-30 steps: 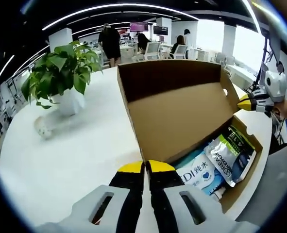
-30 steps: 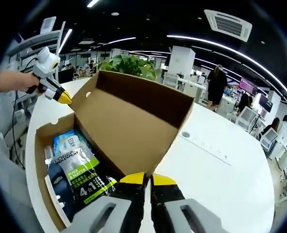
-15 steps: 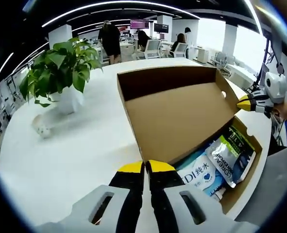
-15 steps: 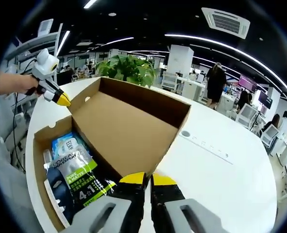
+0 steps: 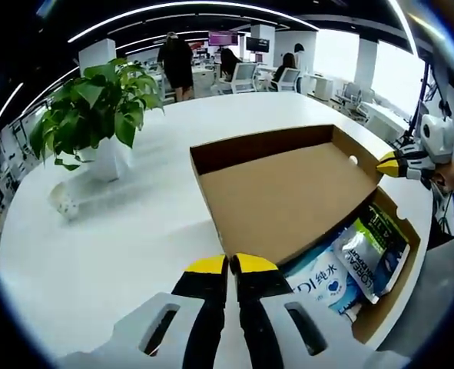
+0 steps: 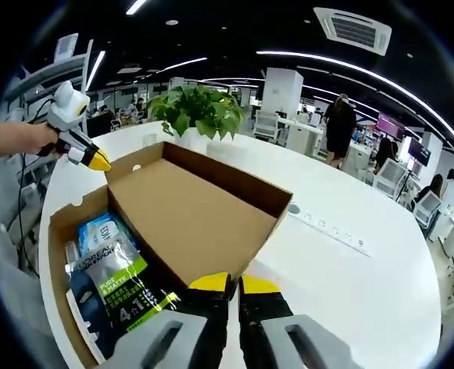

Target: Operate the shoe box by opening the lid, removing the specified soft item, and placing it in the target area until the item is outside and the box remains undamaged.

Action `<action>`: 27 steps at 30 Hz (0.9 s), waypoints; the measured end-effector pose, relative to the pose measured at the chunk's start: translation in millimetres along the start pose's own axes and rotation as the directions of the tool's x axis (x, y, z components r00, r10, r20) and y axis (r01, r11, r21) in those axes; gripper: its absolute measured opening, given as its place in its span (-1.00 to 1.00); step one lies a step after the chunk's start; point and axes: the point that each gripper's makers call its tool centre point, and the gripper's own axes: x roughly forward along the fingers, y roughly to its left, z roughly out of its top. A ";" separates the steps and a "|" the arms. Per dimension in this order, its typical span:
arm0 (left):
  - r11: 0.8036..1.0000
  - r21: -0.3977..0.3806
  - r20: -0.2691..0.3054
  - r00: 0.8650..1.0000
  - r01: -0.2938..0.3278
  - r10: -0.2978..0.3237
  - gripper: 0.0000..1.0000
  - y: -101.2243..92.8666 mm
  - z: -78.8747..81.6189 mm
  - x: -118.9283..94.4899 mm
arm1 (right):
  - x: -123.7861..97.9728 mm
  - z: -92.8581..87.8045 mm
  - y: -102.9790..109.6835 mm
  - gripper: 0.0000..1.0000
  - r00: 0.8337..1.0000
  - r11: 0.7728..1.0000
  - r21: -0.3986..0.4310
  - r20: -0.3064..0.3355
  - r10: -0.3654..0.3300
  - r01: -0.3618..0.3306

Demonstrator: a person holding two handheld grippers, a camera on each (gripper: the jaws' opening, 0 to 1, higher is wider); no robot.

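Observation:
The brown cardboard shoe box lid (image 5: 280, 200) lies swung back, close to flat, with its inside facing up (image 6: 188, 215). My left gripper (image 5: 230, 265) is shut on the lid's near corner. It also appears at the lid's far-left corner in the right gripper view (image 6: 98, 161). My right gripper (image 6: 230, 283) is shut on the opposite corner, and its yellow tip (image 5: 386, 163) comes in from the right. In the box base (image 6: 57, 254) lie a blue-and-white soft pack (image 5: 319, 278) (image 6: 104, 229) and a grey-green pouch (image 5: 372, 250) (image 6: 123, 288).
The box sits at the edge of a round white table (image 5: 134, 246). A potted plant (image 5: 96, 108) (image 6: 196, 111) stands behind the lid, with a small white object (image 5: 65, 206) near it. A socket strip (image 6: 326, 227) runs across the tabletop. People and office chairs are far behind.
The lid has swung down and back from a steep tilt to nearly flat, both grippers going with it. More of the packs inside now shows.

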 end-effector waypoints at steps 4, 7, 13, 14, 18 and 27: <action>1.000 -0.016 0.002 1.000 -0.003 0.003 -0.97 2.3 0.1 3.1 | 2.8 -1.0 -1.8 -1.00 1.000 1.000 0.006 -0.005 0.001 -0.001; 1.000 -0.021 0.003 1.000 -0.004 0.004 -0.97 3.9 0.2 6.0 | 3.9 -1.3 -2.1 -1.00 1.000 1.000 0.008 -0.008 0.001 -0.001; 0.999 -0.038 0.004 1.000 -0.005 0.005 -0.97 4.6 -0.4 8.8 | 7.3 -2.3 -3.8 -1.00 1.000 1.000 0.013 -0.016 0.001 -0.001; 0.999 -0.044 0.004 1.000 -0.005 0.005 -0.97 4.5 -0.5 9.2 | 7.7 -2.5 -4.0 -1.00 1.000 1.000 0.015 -0.018 0.001 -0.001; 0.999 -0.052 0.003 1.000 -0.007 0.007 -0.97 4.0 -0.7 10.1 | 9.3 -3.3 -4.8 -1.00 1.000 1.000 0.013 -0.022 0.000 0.000; 0.997 -0.074 -0.006 1.000 -0.012 0.012 -0.96 3.0 -2.2 13.6 | 11.9 -5.1 -5.6 -1.00 1.000 1.000 0.023 -0.031 -0.002 0.003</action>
